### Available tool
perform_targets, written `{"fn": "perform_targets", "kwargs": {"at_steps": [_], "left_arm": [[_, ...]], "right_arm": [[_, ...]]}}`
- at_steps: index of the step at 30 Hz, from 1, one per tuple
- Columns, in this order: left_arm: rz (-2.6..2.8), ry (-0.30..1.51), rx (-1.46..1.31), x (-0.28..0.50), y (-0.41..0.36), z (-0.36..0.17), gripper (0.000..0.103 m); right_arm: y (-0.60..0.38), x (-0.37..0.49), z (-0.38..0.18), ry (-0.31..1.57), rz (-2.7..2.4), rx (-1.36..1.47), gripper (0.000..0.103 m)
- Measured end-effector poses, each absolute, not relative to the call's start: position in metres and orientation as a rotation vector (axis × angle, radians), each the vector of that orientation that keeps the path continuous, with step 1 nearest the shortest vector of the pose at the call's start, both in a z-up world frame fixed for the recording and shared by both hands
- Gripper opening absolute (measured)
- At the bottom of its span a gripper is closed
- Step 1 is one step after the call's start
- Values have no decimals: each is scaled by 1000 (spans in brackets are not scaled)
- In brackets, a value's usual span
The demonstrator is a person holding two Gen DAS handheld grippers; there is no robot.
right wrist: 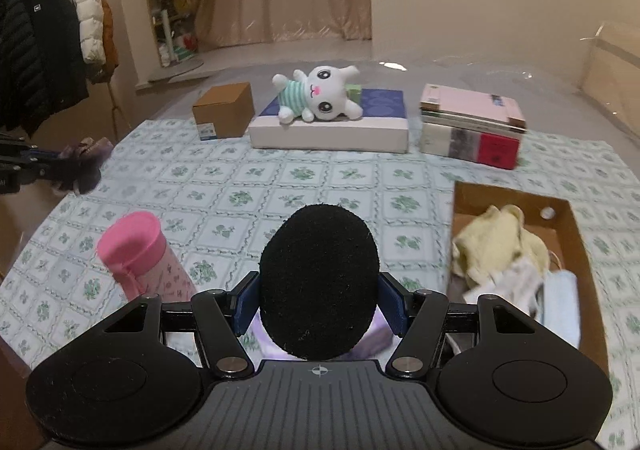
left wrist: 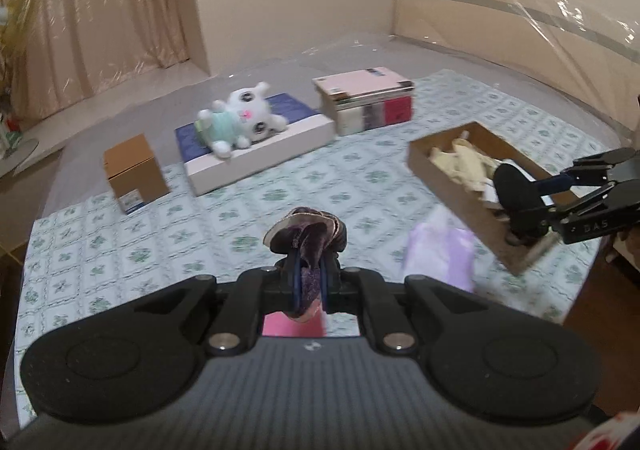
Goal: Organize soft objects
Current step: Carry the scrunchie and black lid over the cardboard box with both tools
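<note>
1. The scrunchie (left wrist: 306, 234), a dark purple velvet one, is pinched between the nearly shut fingers of the left gripper (left wrist: 307, 286) and held in the air above the cloth (left wrist: 248, 205). Seen from the right wrist it hangs at the far left, clear of the table.
2. The black pad (right wrist: 319, 282), a soft oval piece, sits squeezed between the blue fingers (right wrist: 245, 304) of the right gripper (right wrist: 319, 308), also lifted off the cloth.
3. The box (right wrist: 576, 234), an open cardboard tray at the right, already holds a yellowish cloth (right wrist: 496, 242), a face mask (right wrist: 560, 298) and some white bits. It looks like the collecting place.
4. Step in hand, as I judge it: both soft things are picked and being carried toward the box.
5. Next move calls for bringing each gripper over the box in turn, lowering it inside the rim, then opening the fingers. The right one is nearer.
6. Other things nearby: a pink cup (right wrist: 140, 254) and a lilac item (left wrist: 444, 254) below the grippers, and a plush (right wrist: 320, 93) lying on a flat box (right wrist: 332, 129) at the back.
</note>
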State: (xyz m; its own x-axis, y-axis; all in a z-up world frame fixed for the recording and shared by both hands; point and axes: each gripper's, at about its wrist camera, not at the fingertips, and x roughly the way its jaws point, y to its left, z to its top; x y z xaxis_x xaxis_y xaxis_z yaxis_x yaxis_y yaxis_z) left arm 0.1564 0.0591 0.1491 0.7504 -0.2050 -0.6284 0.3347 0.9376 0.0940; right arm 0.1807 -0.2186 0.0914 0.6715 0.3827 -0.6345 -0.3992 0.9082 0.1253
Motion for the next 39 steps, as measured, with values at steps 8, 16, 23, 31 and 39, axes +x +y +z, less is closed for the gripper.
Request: {"fn": "perform_targets", "kwargs": {"at_steps": [8,16,23,31,39], "left_arm": [[-334,673,73,131,5,125,8],[-370,701,-20,132,-40,101,8],[-373,710,-44,135,-74,91,8],[-452,730,-31,143,-124,81,8],[-515,749,-13,161,-171,71,8]], "right_arm": [[-259,140,85,656,344,39,62],[-305,112,69,680,254,78,62],[-342,100,62,688,177,103,62],[-385,97,56,687,86,146,62],[-412,102,49,703,55,153,62]]}}
